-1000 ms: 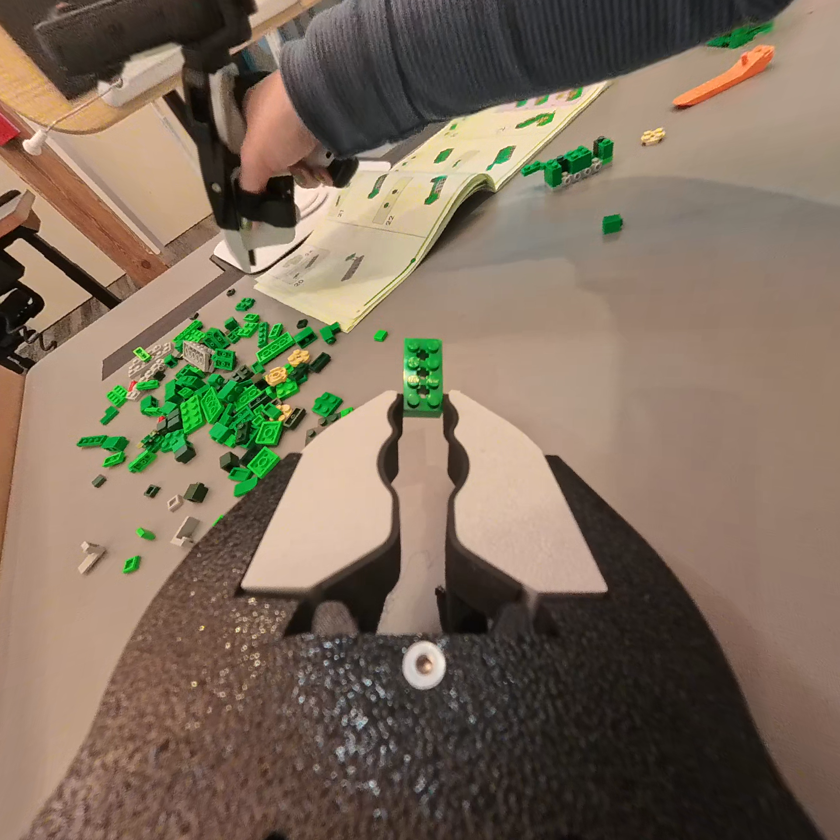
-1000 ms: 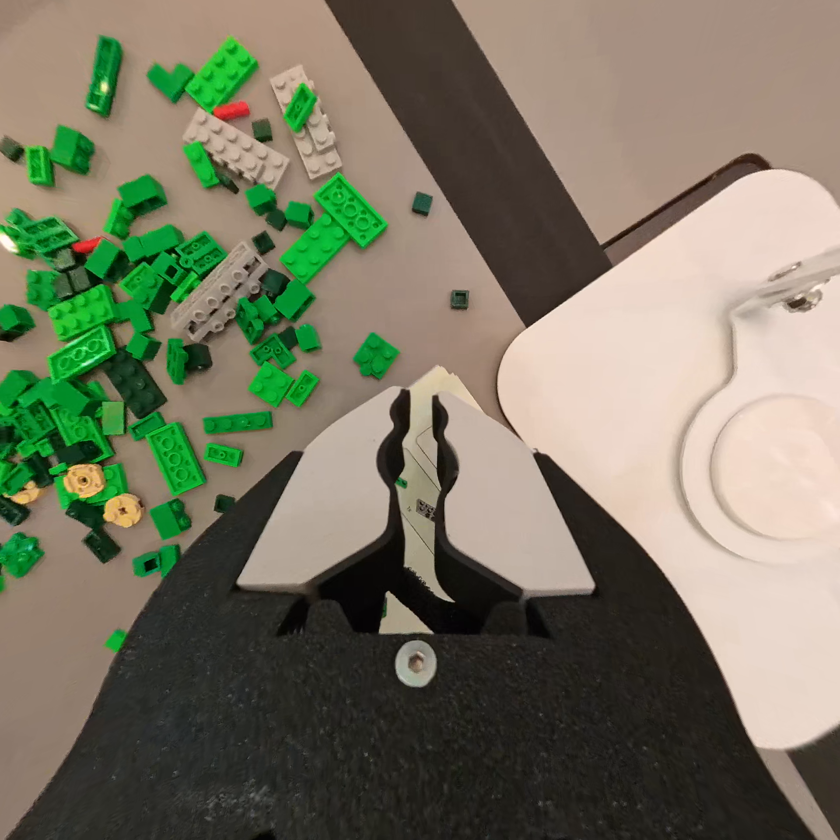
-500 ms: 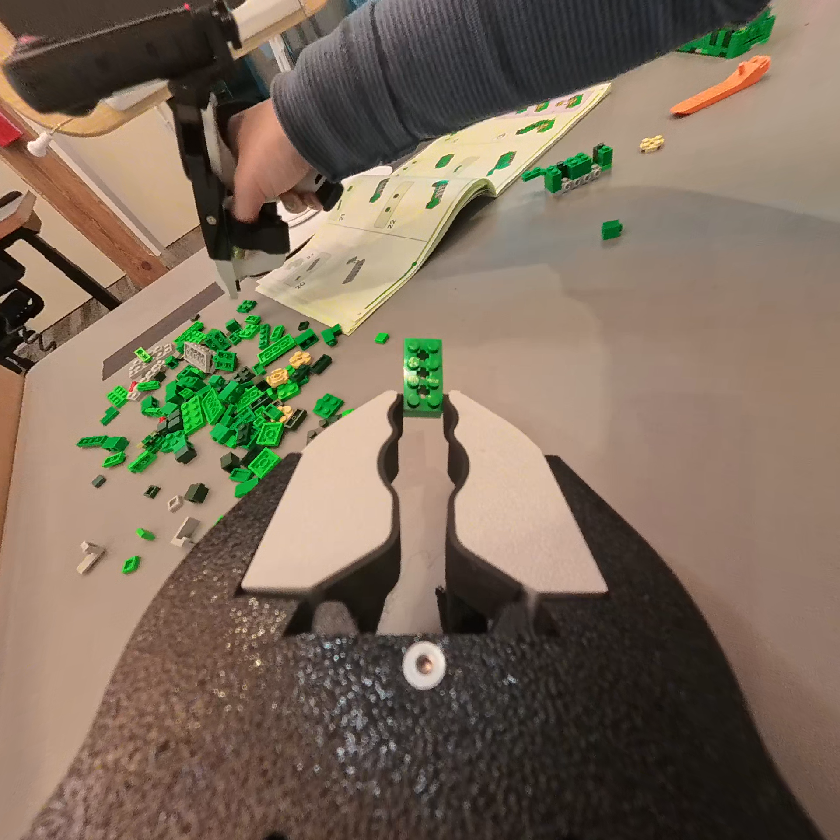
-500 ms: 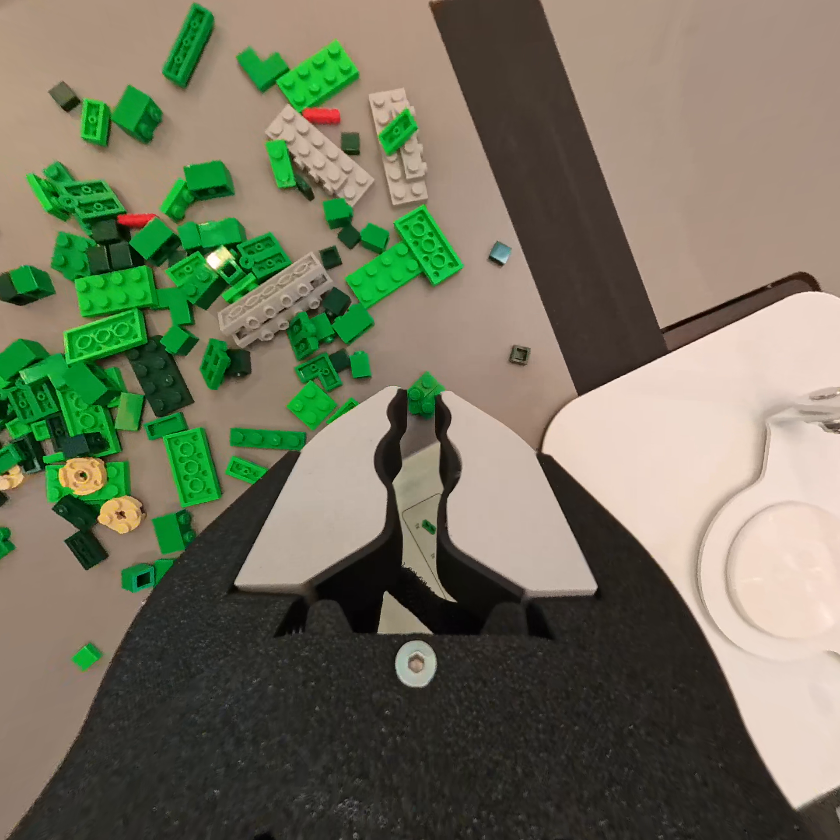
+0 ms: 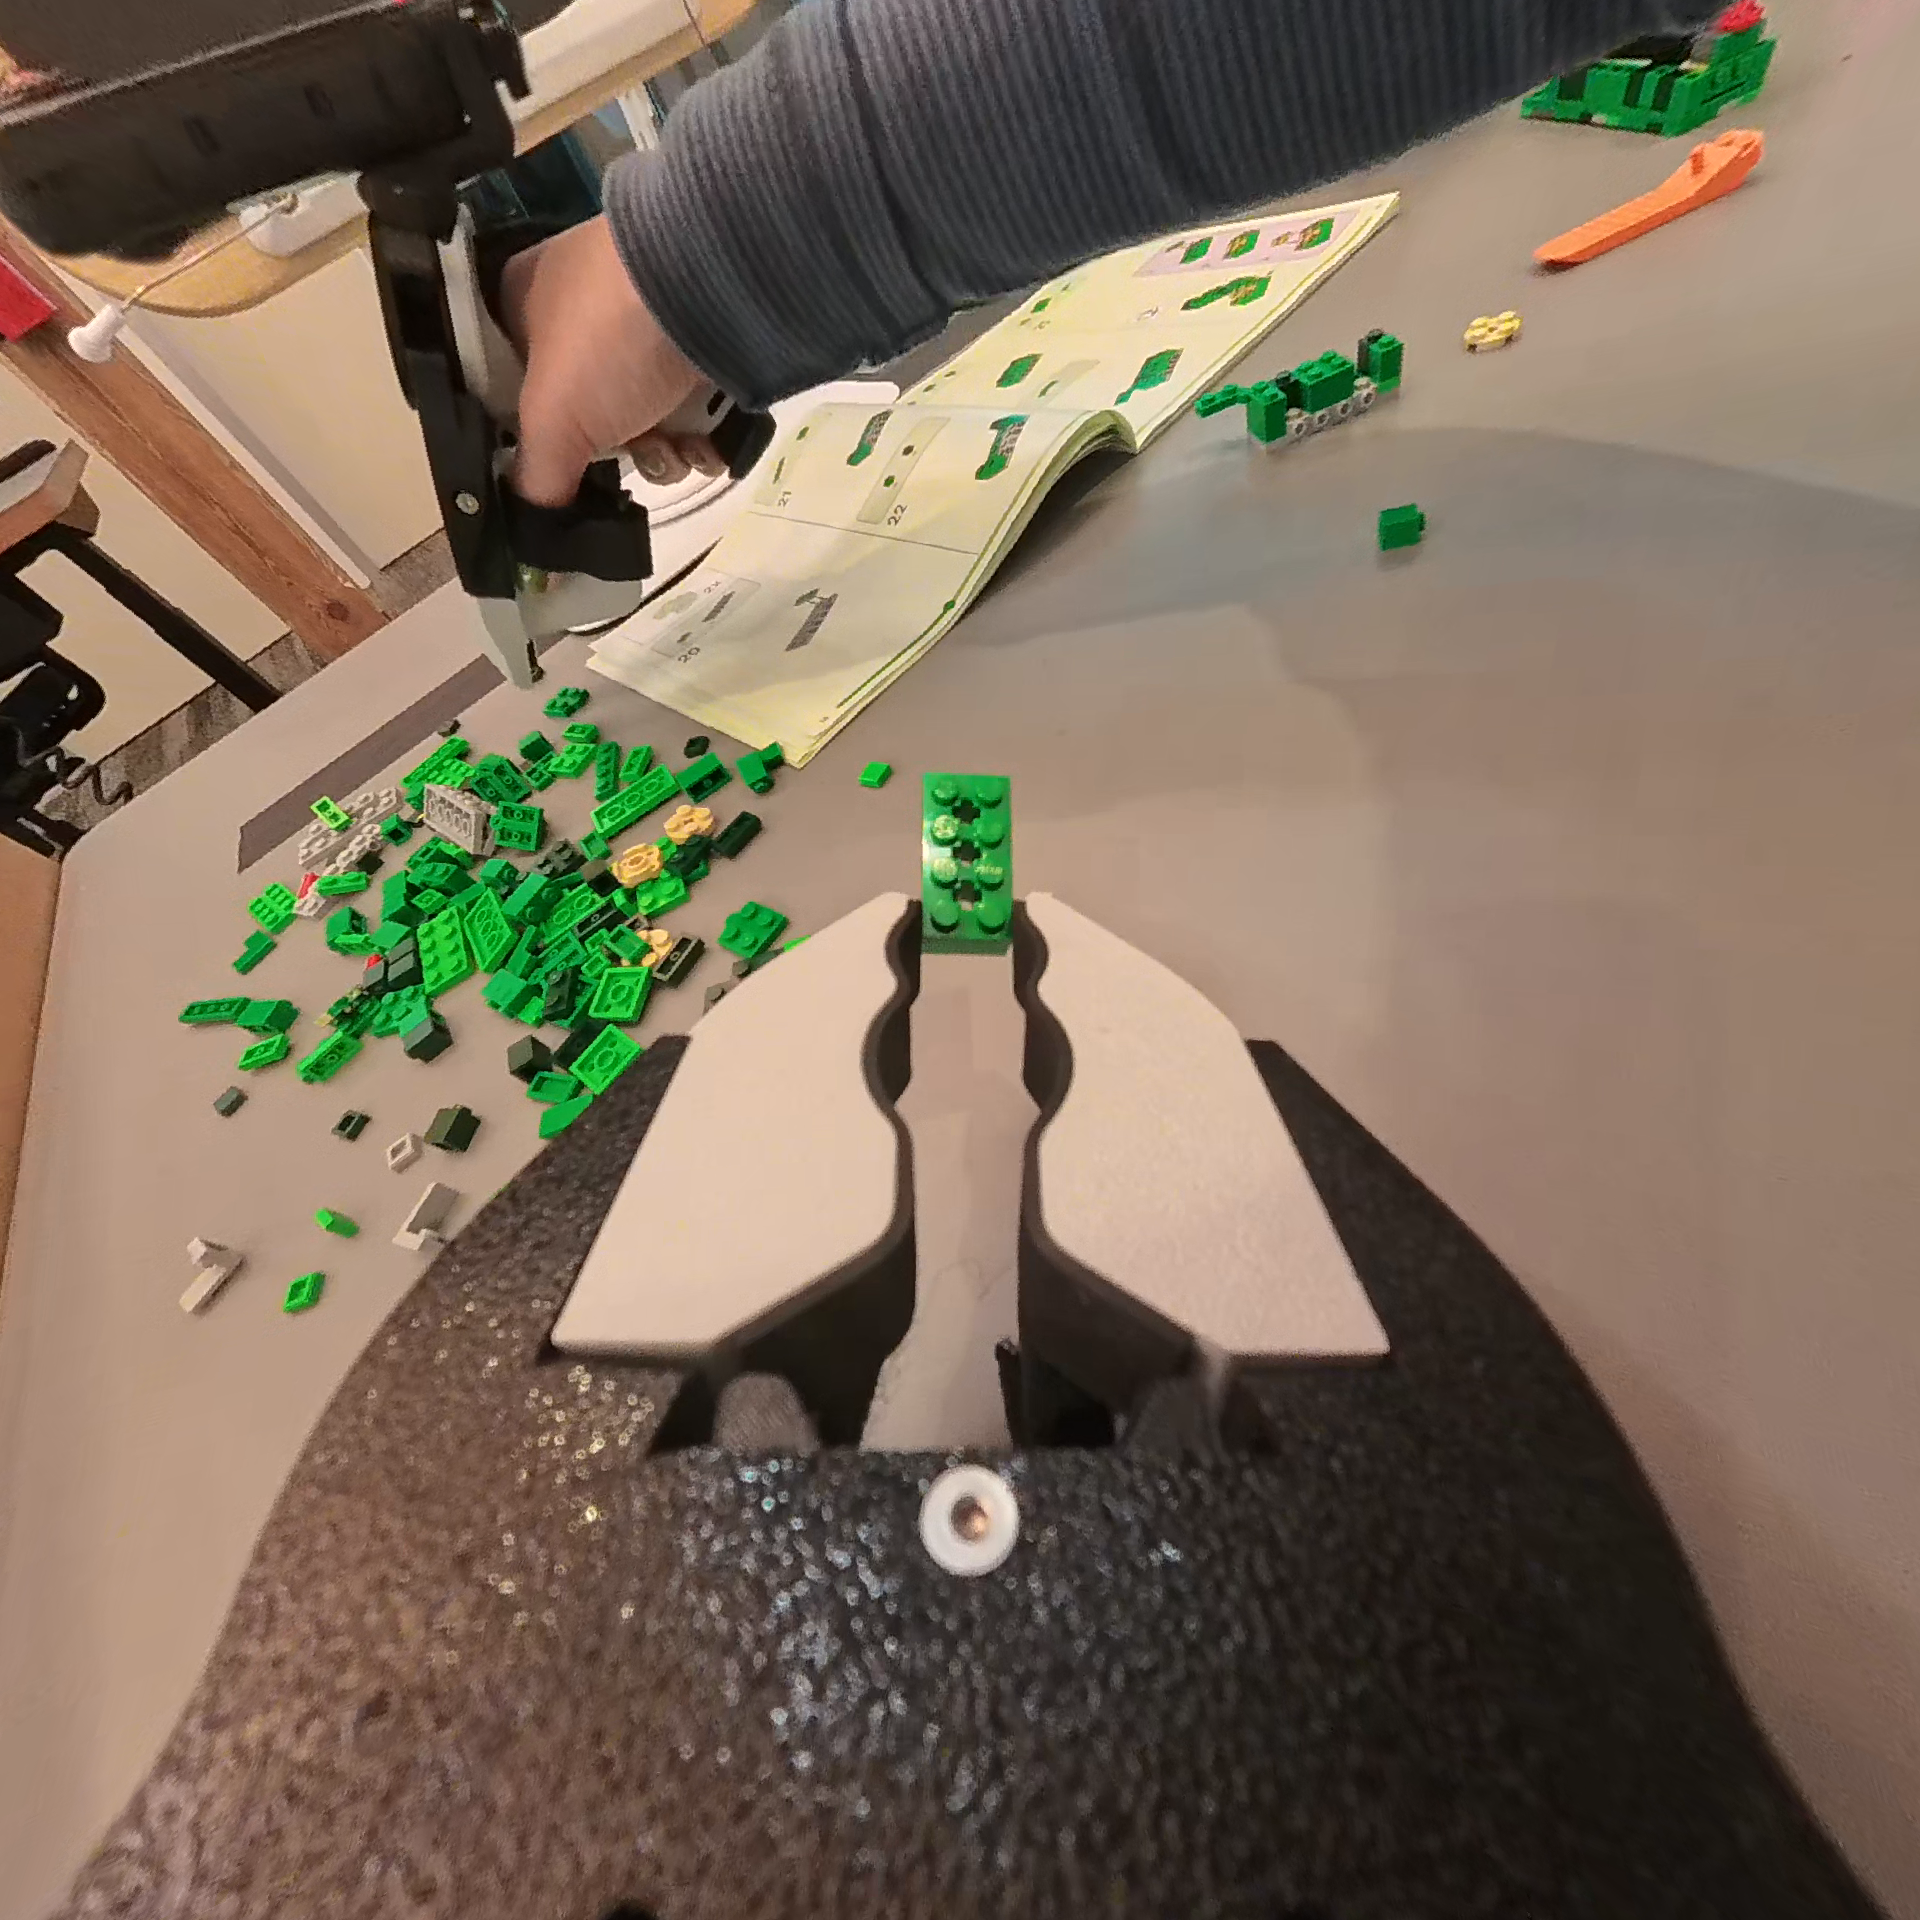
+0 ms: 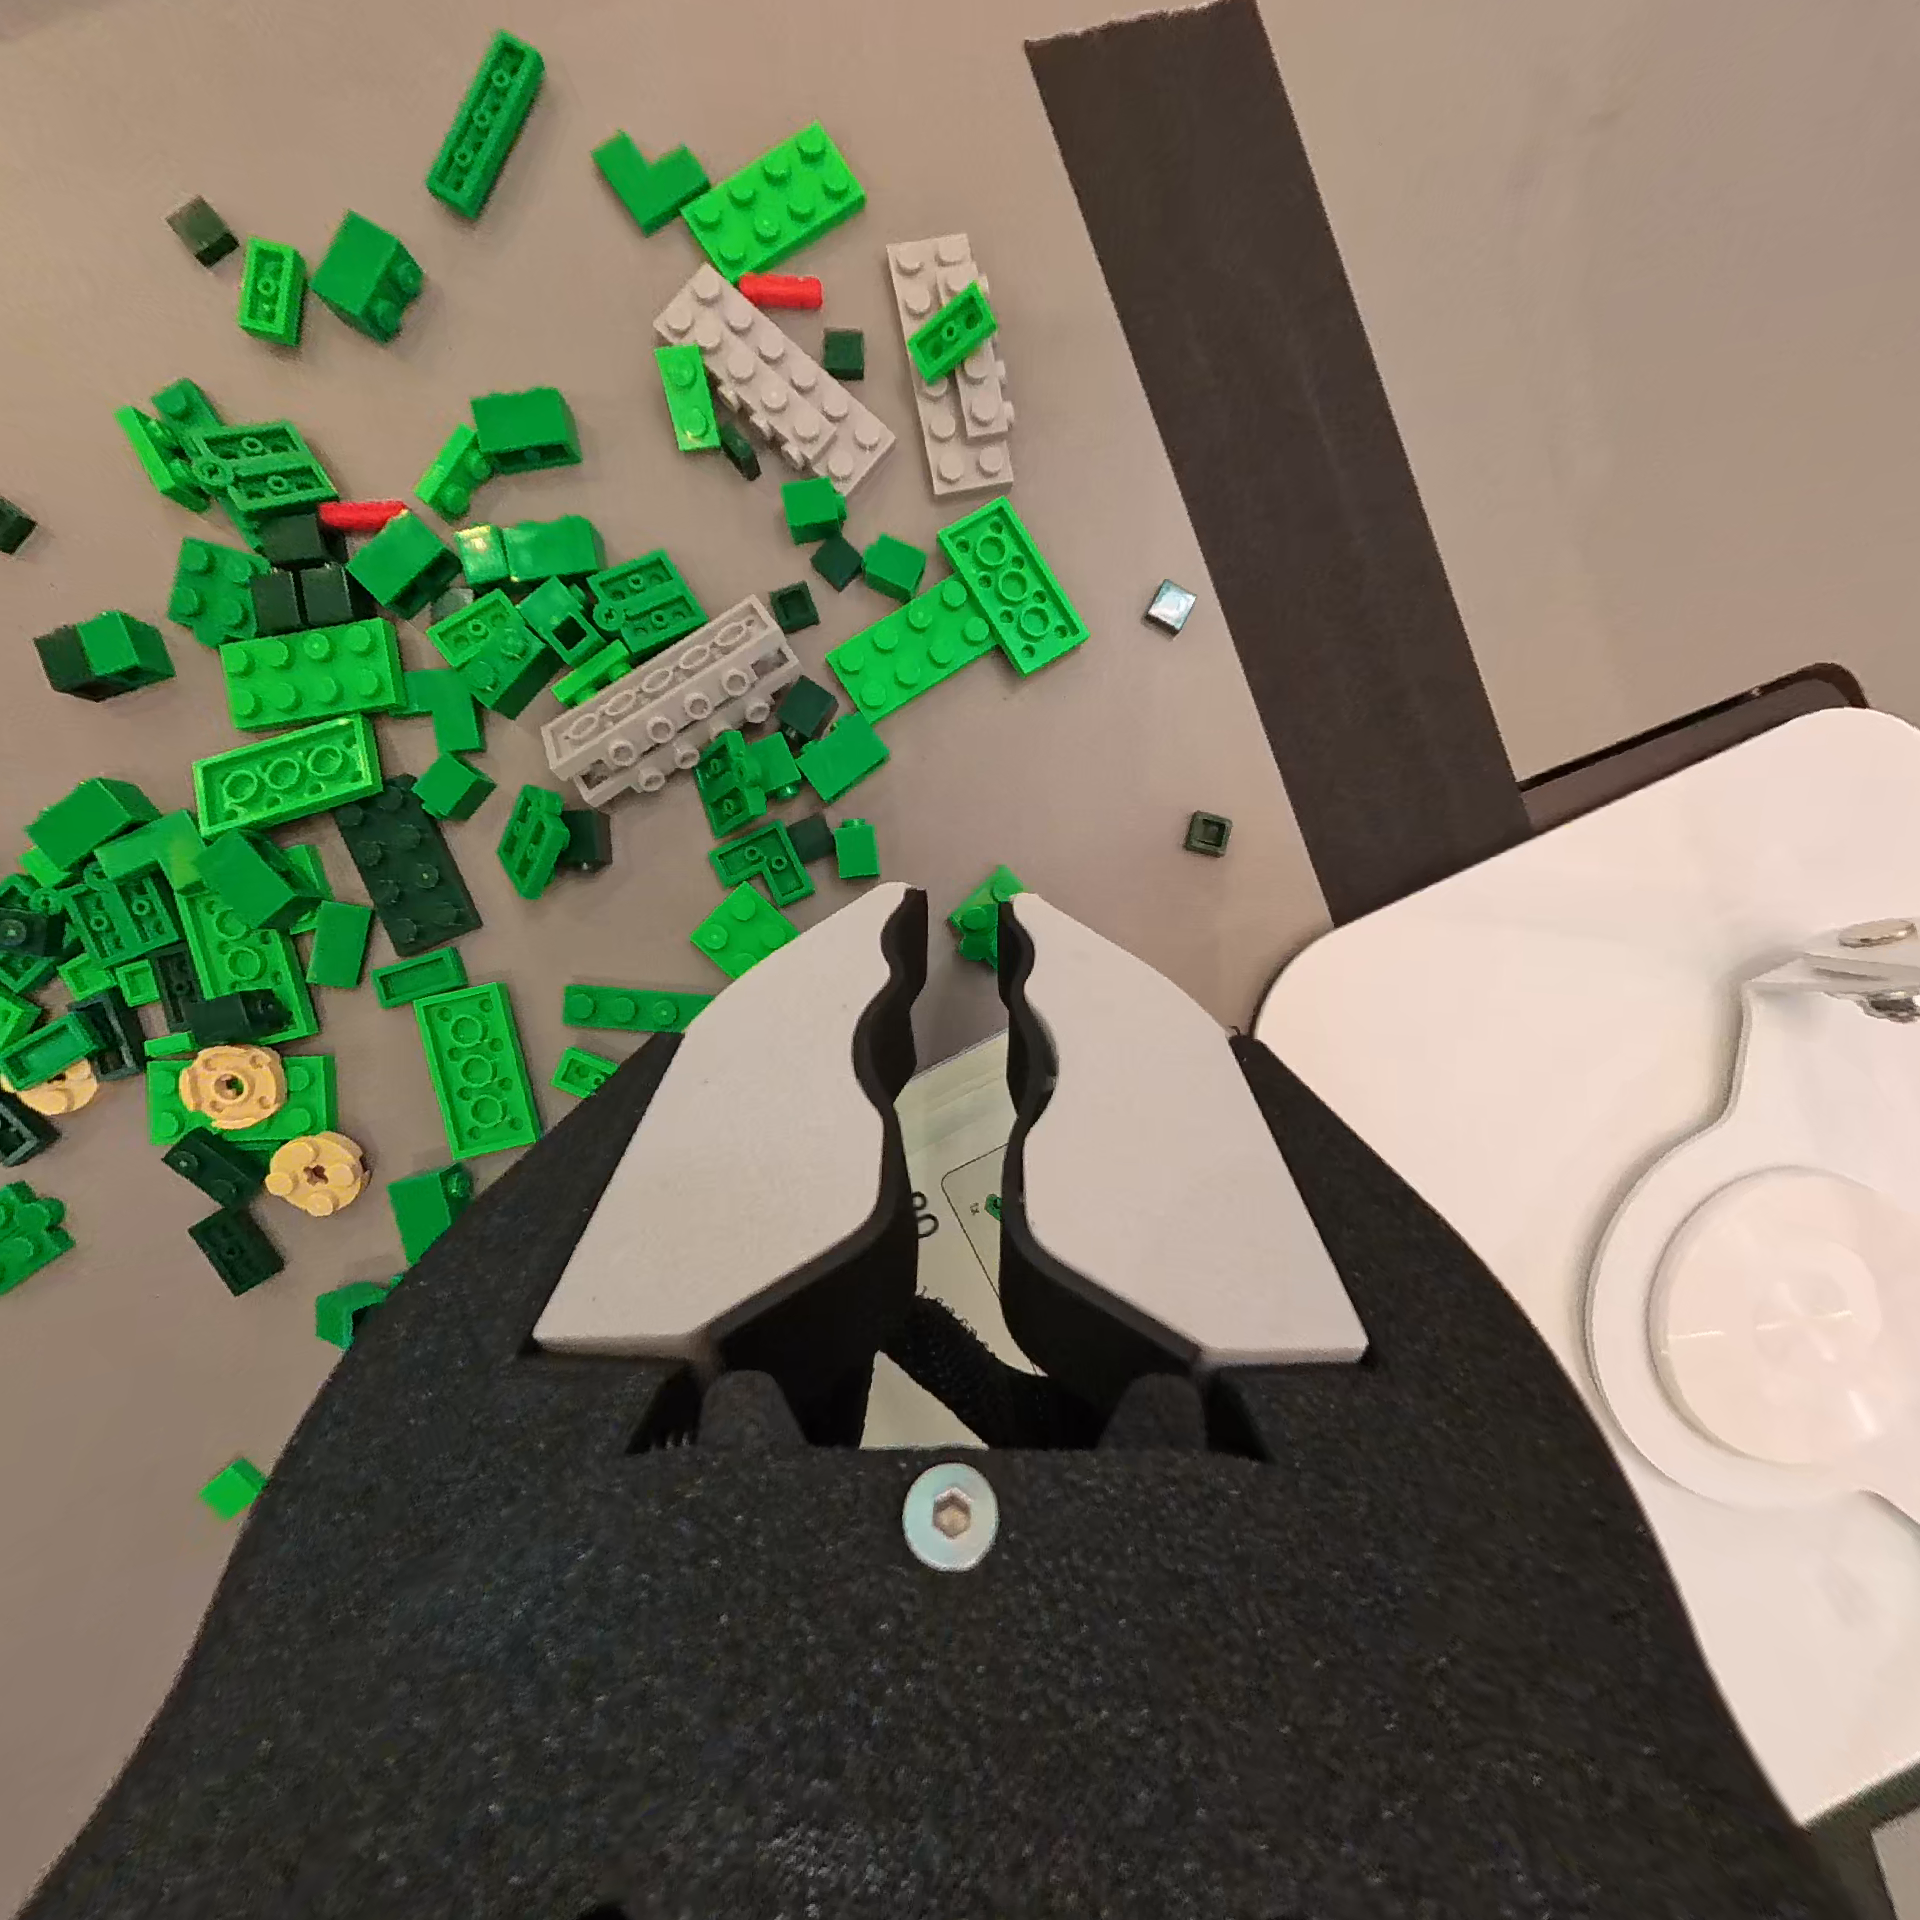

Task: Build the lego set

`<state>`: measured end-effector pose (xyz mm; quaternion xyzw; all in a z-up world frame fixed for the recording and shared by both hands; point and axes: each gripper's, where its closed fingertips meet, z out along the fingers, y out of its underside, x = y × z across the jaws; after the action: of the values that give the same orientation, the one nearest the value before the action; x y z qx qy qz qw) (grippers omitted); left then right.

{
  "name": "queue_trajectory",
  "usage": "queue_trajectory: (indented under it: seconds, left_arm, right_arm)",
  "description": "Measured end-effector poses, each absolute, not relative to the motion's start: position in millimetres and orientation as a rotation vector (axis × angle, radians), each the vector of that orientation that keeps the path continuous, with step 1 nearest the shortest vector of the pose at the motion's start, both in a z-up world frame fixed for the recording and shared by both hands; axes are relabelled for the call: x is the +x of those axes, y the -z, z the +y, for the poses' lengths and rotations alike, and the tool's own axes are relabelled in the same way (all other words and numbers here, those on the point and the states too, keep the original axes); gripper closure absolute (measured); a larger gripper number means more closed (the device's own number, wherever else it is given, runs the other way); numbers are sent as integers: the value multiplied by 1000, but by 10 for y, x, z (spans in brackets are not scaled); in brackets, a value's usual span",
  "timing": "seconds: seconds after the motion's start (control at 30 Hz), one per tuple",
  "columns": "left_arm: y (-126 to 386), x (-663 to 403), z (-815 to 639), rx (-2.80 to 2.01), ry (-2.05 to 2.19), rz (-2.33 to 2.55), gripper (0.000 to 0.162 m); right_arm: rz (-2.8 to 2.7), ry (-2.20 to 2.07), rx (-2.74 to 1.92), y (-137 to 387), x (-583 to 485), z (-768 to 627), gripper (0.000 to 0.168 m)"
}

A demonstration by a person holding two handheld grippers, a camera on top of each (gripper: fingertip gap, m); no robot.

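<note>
While the left gripper (image 5: 966,914) stays clamped on a green two-by-four plate (image 5: 966,873) projecting ahead of its tips, the right gripper (image 6: 961,925), jaws slightly apart, hovers over the loose brick pile (image 6: 436,675); a small green piece (image 6: 977,914) sits just beyond its tips; step judged: fetching the next part; next move calls for lowering, straddling that piece, closing.

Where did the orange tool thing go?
The orange piece lies on the grey table at the top right of the left wrist view, beyond the open instruction booklet and just below the green build in the far corner.
</note>
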<state>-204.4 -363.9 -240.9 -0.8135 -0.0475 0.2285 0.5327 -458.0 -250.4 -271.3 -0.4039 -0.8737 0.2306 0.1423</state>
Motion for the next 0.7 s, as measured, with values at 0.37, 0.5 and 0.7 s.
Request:
queue_trajectory:
  seconds: [0.37, 0.5, 0.7]
  left_arm:
    - [2411, -2039, -3632, -1943, -547, -106, 146]
    - [2404, -2039, -3634, -1938, -545, -107, 146]
    - [2404, -2039, -3631, -1939, -547, -104, 146]
  right_arm:
    - [-2560, -638, -1158, 2775, -4595, -2596, 157]
    - [-2561, -691, -1197, 2749, -4581, -2652, 158]
    - [-2593, -828, -1126, 2655, -4542, -2928, 160]
